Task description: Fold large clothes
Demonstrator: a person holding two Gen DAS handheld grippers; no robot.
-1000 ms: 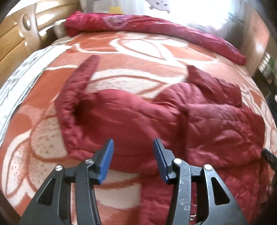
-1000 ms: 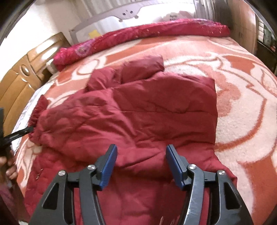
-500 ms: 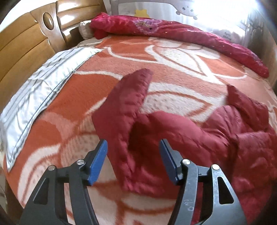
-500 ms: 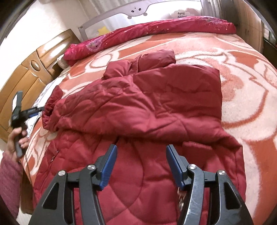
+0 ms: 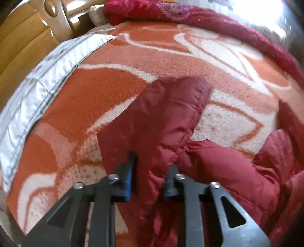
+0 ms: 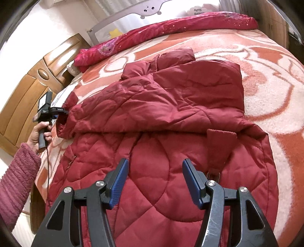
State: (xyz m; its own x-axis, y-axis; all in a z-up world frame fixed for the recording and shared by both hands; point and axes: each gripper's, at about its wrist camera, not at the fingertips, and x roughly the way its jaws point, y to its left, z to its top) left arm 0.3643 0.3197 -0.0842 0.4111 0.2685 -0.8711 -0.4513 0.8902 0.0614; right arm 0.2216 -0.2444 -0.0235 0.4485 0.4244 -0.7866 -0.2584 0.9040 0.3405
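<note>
A dark red quilted jacket (image 6: 171,106) lies spread on the bed, its upper part folded over the lower. In the left wrist view its sleeve (image 5: 167,117) stretches away across the blanket. My left gripper (image 5: 151,174) is closing on that sleeve, and the blue pads (image 5: 129,176) press the fabric between them. From the right wrist the left gripper (image 6: 64,112) shows at the sleeve's cuff end, held by a hand (image 6: 40,133). Above the jacket's lower quilted panel my right gripper (image 6: 154,182) hangs open, with nothing held.
An orange and cream blanket (image 6: 275,76) covers the bed. A rolled crimson quilt (image 6: 171,32) lies along the far edge under a grey bed rail (image 6: 133,11). The wooden headboard (image 5: 22,47) and a silvery sheet (image 5: 38,85) are on the left.
The left gripper slid left along the jacket to the sleeve, sank, and its jaws went from wide apart to shut on the fabric. The right gripper drew back slightly and stayed open.
</note>
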